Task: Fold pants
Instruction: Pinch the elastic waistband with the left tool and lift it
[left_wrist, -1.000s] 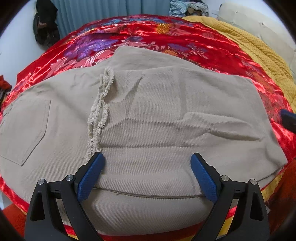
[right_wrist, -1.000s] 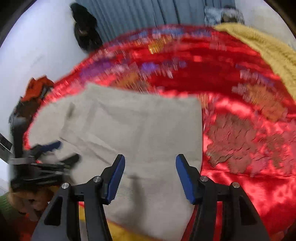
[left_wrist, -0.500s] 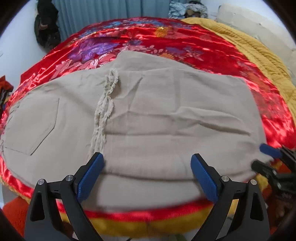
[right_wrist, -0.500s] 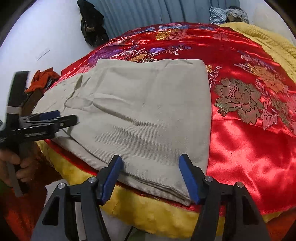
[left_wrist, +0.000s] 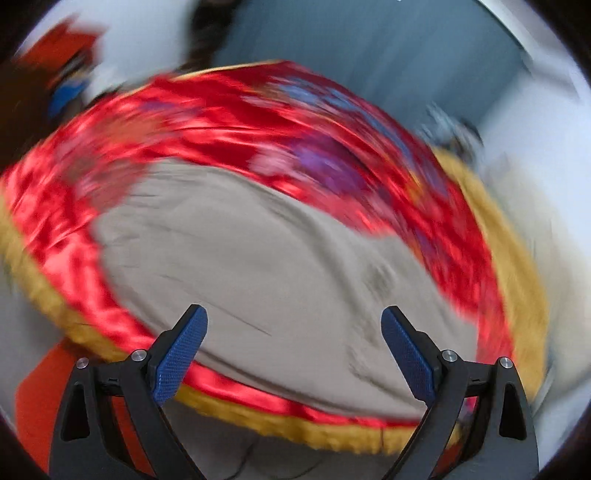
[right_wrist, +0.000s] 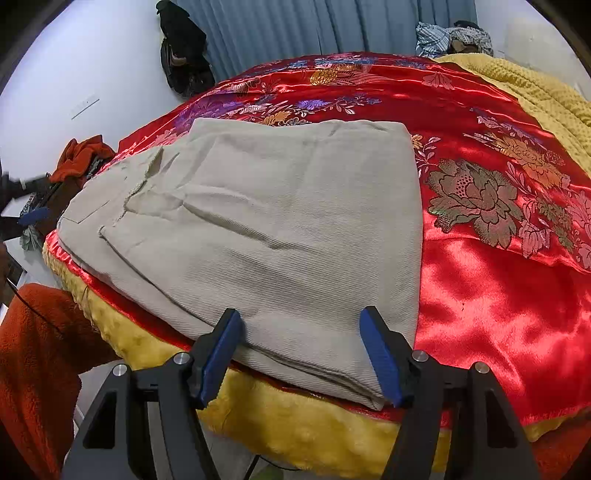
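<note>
The pants (right_wrist: 266, 229) lie folded into a flat stack on the red bedspread (right_wrist: 491, 295), near its front edge. Right gripper (right_wrist: 301, 354) and left gripper (left_wrist: 293, 350) both stand spread and empty. The left view is blurred; the fold appears complete, at most needing smoothing. No containers seen.

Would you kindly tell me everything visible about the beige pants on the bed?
The beige pants look like twill cotton, folded into a layered, roughly rectangular stack. A back pocket and frayed hem edge show at the left end. They lie flat, lightly creased, on the red satin cover, their near edge at the bed's front. Neither open tool touches them.
</note>
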